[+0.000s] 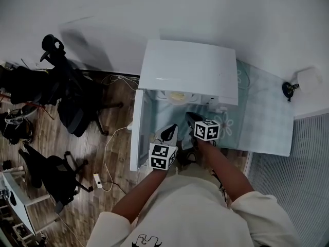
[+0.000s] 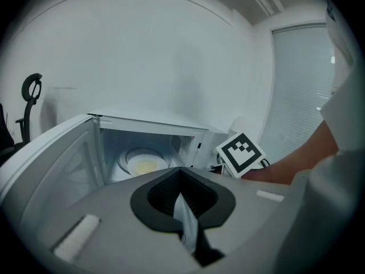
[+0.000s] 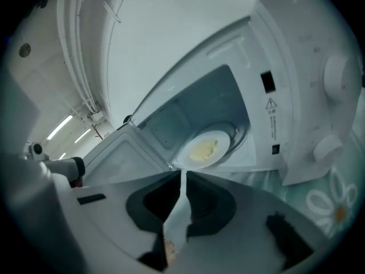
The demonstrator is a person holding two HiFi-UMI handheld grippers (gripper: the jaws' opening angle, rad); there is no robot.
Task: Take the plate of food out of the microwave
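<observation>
White round plate of yellow food (image 3: 203, 149) in open white microwave (image 1: 187, 68); left gripper (image 2: 181, 170), right gripper (image 3: 183, 173) closed, empty; a one-sided rim pinch may tip it.

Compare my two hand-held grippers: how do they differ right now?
The right hand-held gripper reaches nearer the microwave; the left hand-held gripper hangs back beside the open door. The right one's view shows the plate tilted; the left one's shows it level. Both are shut and empty.
</observation>
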